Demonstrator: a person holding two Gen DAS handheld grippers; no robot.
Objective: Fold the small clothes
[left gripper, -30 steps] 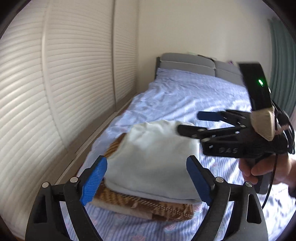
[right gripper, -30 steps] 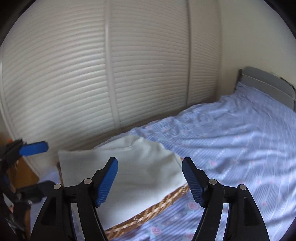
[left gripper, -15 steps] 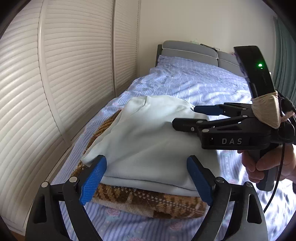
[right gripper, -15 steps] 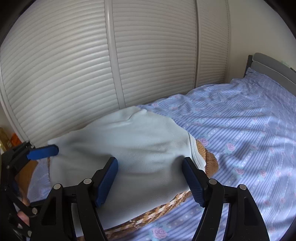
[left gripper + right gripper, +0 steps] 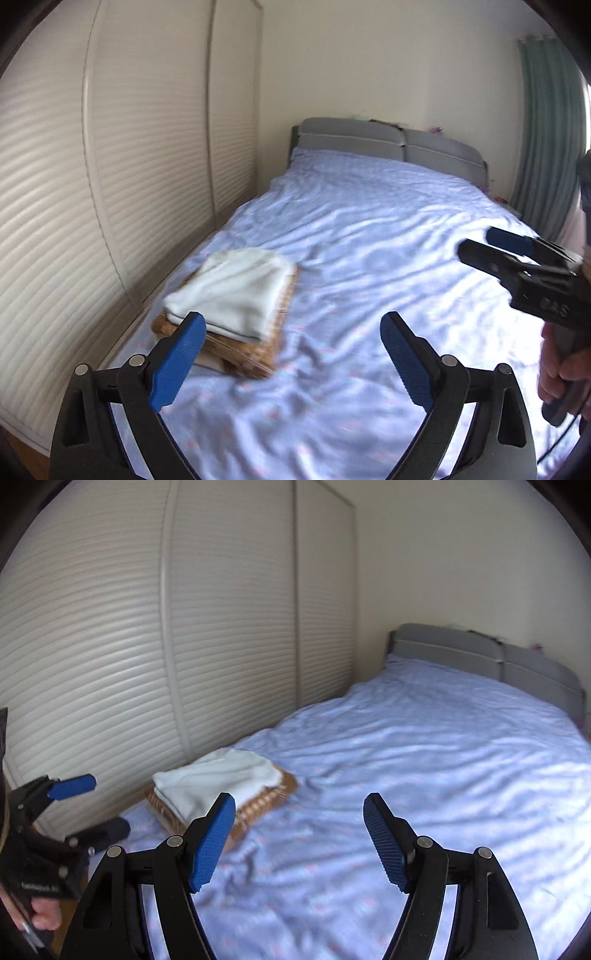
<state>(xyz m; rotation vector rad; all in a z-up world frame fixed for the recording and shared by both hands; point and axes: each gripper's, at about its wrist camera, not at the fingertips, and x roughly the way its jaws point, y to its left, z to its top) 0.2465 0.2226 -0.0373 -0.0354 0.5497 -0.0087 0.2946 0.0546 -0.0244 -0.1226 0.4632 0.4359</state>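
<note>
A folded pale mint garment (image 5: 229,291) lies on top of a folded brown patterned garment (image 5: 251,354) at the left side of the bed; the stack also shows in the right wrist view (image 5: 218,782), with the brown one under it (image 5: 266,801). My left gripper (image 5: 291,354) is open and empty, raised above the bed, back from the stack. My right gripper (image 5: 299,834) is open and empty, also back from the stack. The right gripper shows at the right edge of the left wrist view (image 5: 480,243), and the left gripper at the left edge of the right wrist view (image 5: 88,805).
The bed (image 5: 388,258) has a lilac flowered sheet and a grey headboard (image 5: 388,144). White slatted wardrobe doors (image 5: 110,184) run close along the bed's left side. A green curtain (image 5: 546,129) hangs at the far right.
Both grippers have pulled back and up from the folded stack. The stack now lies farther off, to the left. Both grippers stay open and empty.
</note>
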